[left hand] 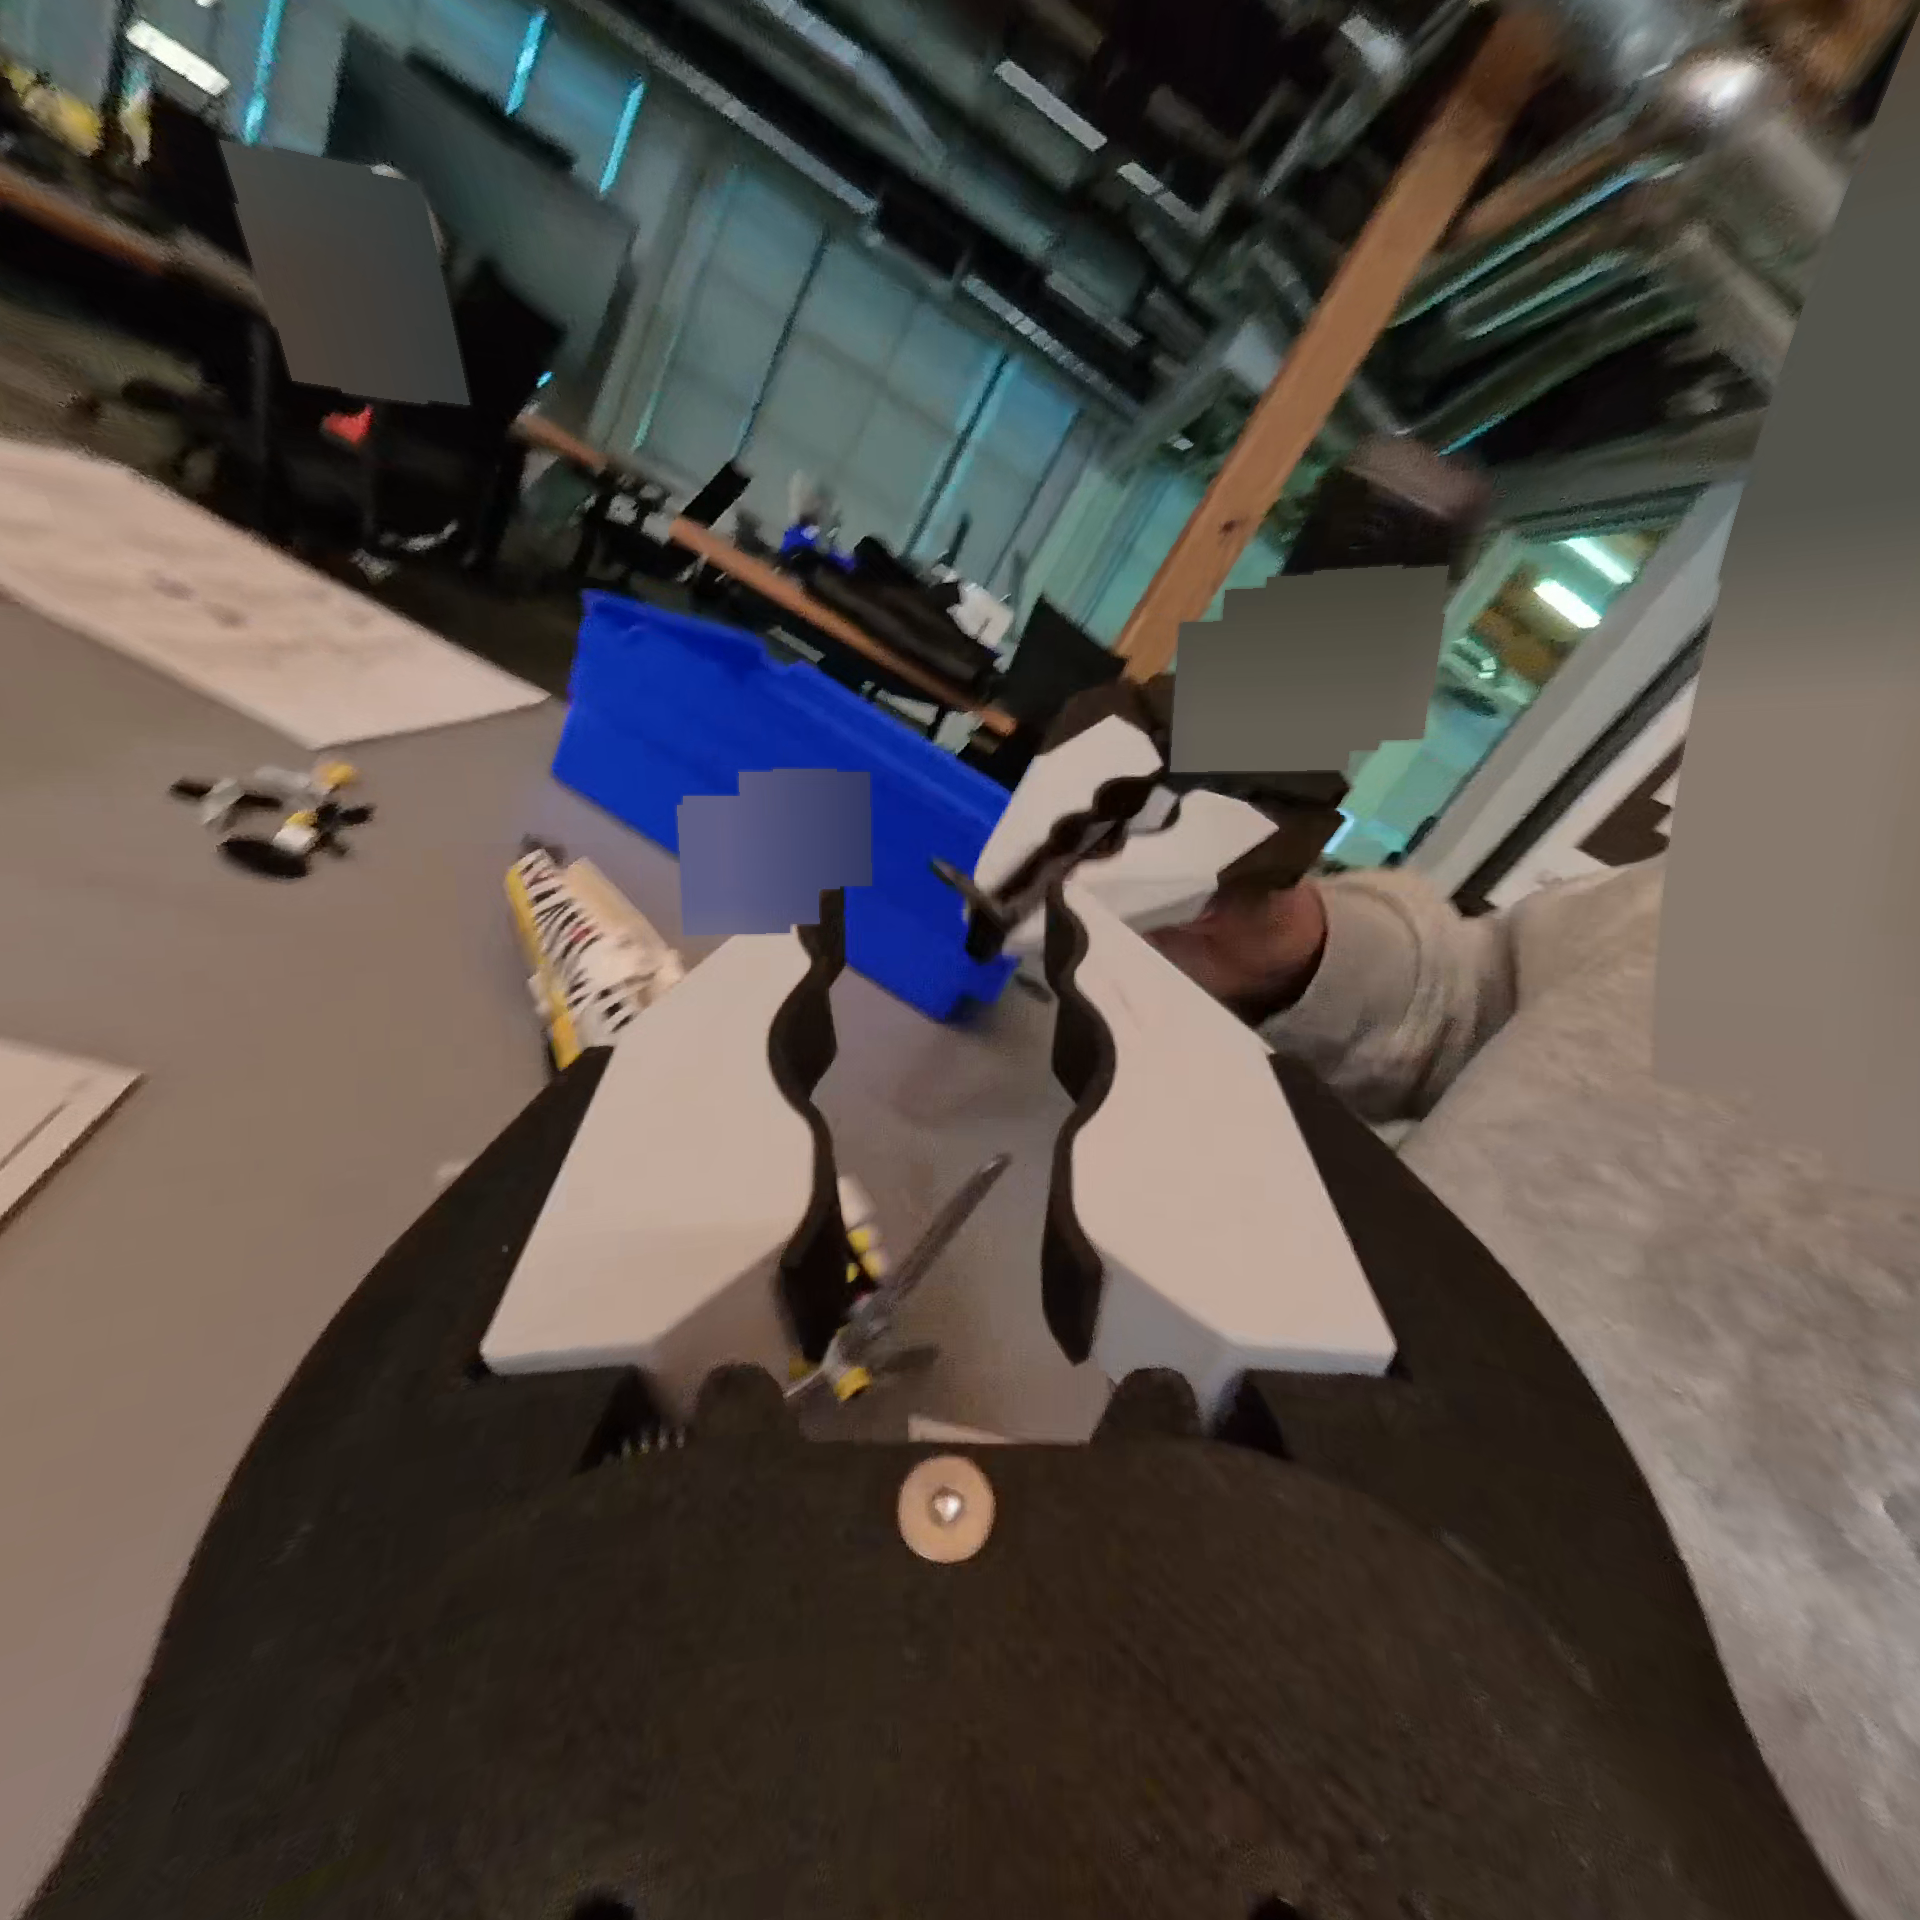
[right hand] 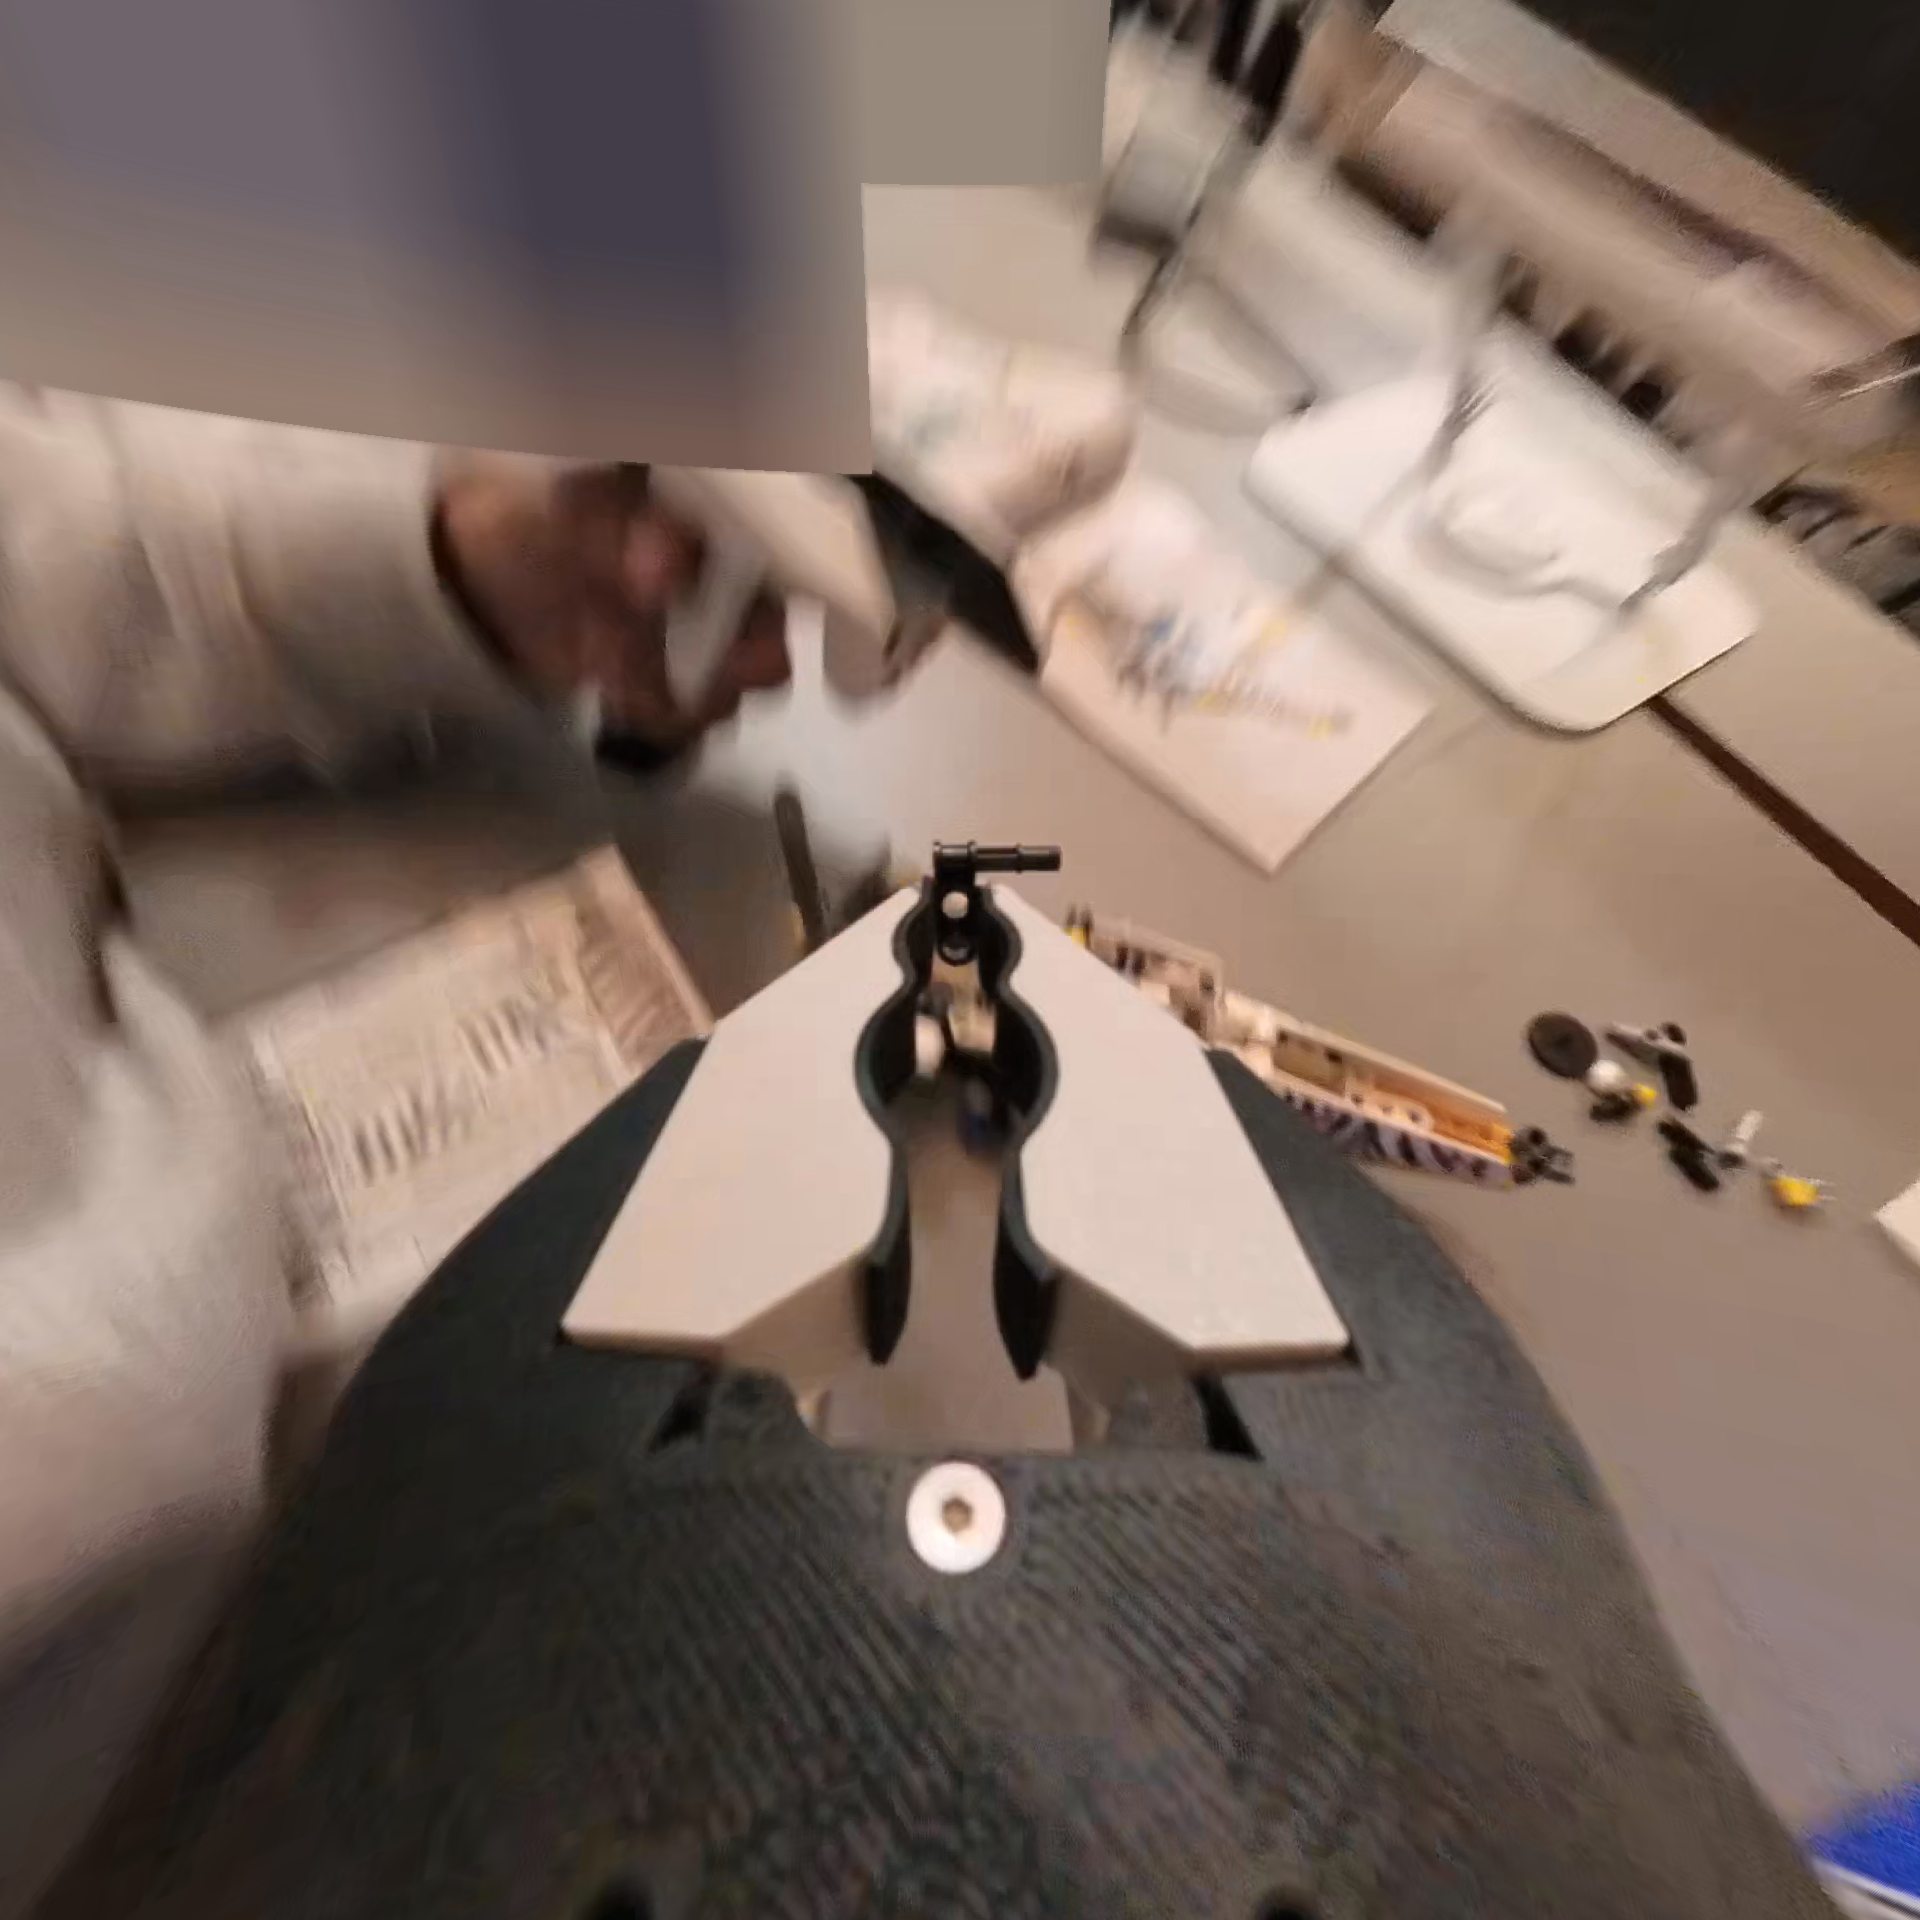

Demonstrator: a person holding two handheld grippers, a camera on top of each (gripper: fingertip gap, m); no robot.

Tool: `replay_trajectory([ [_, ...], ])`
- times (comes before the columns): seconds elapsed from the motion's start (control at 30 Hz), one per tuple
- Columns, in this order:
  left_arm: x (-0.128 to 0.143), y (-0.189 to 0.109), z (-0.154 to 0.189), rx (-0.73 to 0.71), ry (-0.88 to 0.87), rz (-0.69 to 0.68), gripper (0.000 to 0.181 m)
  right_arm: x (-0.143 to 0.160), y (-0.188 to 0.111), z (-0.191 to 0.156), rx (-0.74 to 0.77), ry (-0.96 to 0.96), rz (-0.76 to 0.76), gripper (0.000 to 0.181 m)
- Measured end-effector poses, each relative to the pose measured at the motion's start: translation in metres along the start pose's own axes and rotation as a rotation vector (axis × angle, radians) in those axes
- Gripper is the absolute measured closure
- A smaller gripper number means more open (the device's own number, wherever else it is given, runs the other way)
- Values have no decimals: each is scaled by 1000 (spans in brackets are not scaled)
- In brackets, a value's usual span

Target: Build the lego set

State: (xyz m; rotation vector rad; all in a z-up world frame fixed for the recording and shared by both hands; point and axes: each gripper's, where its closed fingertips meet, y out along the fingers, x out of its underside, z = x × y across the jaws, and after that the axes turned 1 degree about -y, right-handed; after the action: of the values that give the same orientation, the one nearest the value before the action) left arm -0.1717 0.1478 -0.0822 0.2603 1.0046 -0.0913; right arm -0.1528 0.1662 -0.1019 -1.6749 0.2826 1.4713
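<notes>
My right gripper (right hand: 961, 909) is shut on a small black lego piece with a pin (right hand: 997, 858) that sticks out past the fingertips. In the left wrist view this gripper (left hand: 997, 914) hangs in the air just beyond my left fingertips, with the black piece (left hand: 961, 891) in it. My left gripper (left hand: 940, 935) is open and empty above the grey table. Through its gap I see a small grey and yellow lego assembly (left hand: 883, 1299) lying on the table. A long white and yellow lego build with striped sides (left hand: 592, 945) lies left of the left gripper; it also shows in the right wrist view (right hand: 1340, 1081).
A blue bin (left hand: 727, 727) stands behind the long build. Loose black, grey and yellow pieces (left hand: 275, 810) lie at the left, also in the right wrist view (right hand: 1642, 1081). Instruction sheets (left hand: 208, 603) (right hand: 1236, 707) lie on the table. A person's sleeve (left hand: 1403, 987) is at the right. About 4 cm separates my left fingertips from my right.
</notes>
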Motion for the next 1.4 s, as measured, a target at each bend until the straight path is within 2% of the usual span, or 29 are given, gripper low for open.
replay_trajectory([
  [0.07, 1, 6, 20, 59, 60, 20, 144, -32, -11, 0, 50, 242, 293, 176],
  [0.13, 12, 14, 33, 67, 172, -5, 143, -48, -23, 0, 43, 468, 542, 177],
  [0.23, 21, 23, 48, 37, 347, -8, 145, -52, -34, -2, 59, 621, 749, 177],
  [0.37, 9, 21, 54, -73, 501, 101, 152, -54, -24, -26, 4, 659, 732, 177],
  [0.47, 0, 16, 64, -100, 621, 152, 169, -58, -22, -37, -19, 680, 711, 177],
  [0.57, -2, 14, 73, -82, 695, 141, 171, -64, -27, -44, -71, 725, 725, 176],
  [0.7, 4, 16, 85, -25, 704, 128, 175, -64, -39, -56, -117, 736, 677, 172],
  [0.77, 5, 17, 90, -28, 737, 149, 176, -60, -49, -58, -42, 681, 632, 165],
  [0.87, 5, 16, 99, 10, 738, 154, 176, -52, -65, -64, 74, 565, 546, 170],
  [0.93, 6, 16, 104, 54, 717, 146, 176, -49, -73, -67, 146, 455, 493, 163],
  [1.03, 20, 19, 112, 173, 648, 52, 175, -52, -81, -78, 205, 136, 347, 137],
  [1.1, 31, 19, 116, 251, 599, -5, 176, -43, -76, -86, 214, -165, 151, 121],
  [1.17, 40, 18, 120, 320, 556, -58, 176, -28, -67, -91, 187, -450, -37, 128],
  [1.23, 49, 18, 123, 370, 526, -108, 176, -20, -61, -93, 122, -596, -121, 146],
  [1.4, 69, 19, 110, 360, 544, -212, 176, -23, -65, -95, -115, -576, -133, 173],
])
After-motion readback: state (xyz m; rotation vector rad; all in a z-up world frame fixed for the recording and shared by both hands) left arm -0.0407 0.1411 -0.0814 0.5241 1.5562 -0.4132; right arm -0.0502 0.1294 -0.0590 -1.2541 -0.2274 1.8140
